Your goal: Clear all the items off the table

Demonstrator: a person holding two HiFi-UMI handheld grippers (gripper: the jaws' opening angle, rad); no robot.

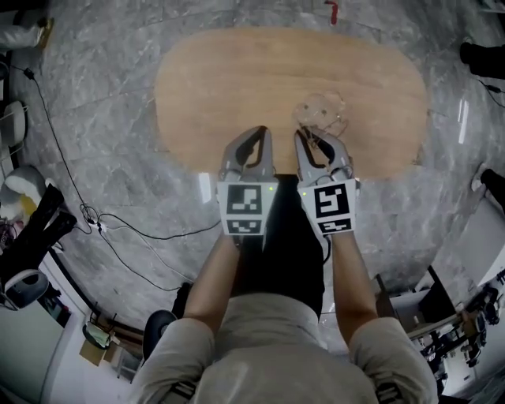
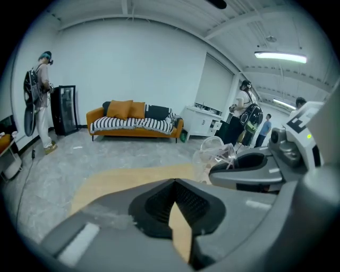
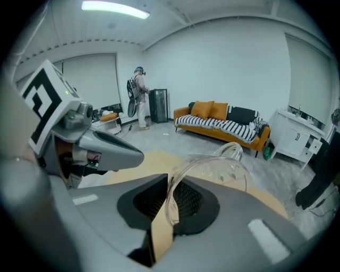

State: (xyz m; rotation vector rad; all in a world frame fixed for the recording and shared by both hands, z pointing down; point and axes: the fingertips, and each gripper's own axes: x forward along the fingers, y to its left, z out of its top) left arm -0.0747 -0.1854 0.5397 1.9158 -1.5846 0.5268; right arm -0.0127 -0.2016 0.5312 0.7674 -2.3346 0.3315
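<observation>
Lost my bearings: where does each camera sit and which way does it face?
Head view: on the person's head, facing steeply down at the oval wooden table; forearms, left gripper, right gripper show.
Left gripper view: on that gripper, along its shut jaws towards an orange sofa; right gripper at right.
Right gripper view: on that gripper, along jaws gripping a clear handled jug; left gripper at left.
Shared: both gripper views show the sofa.

Lighting — even, cool, from ceiling strips [image 3: 114, 10]; glare streaks on the polished floor [image 1: 461, 118]. Fisheye bending, dark corners — my own jaws blur close up.
</observation>
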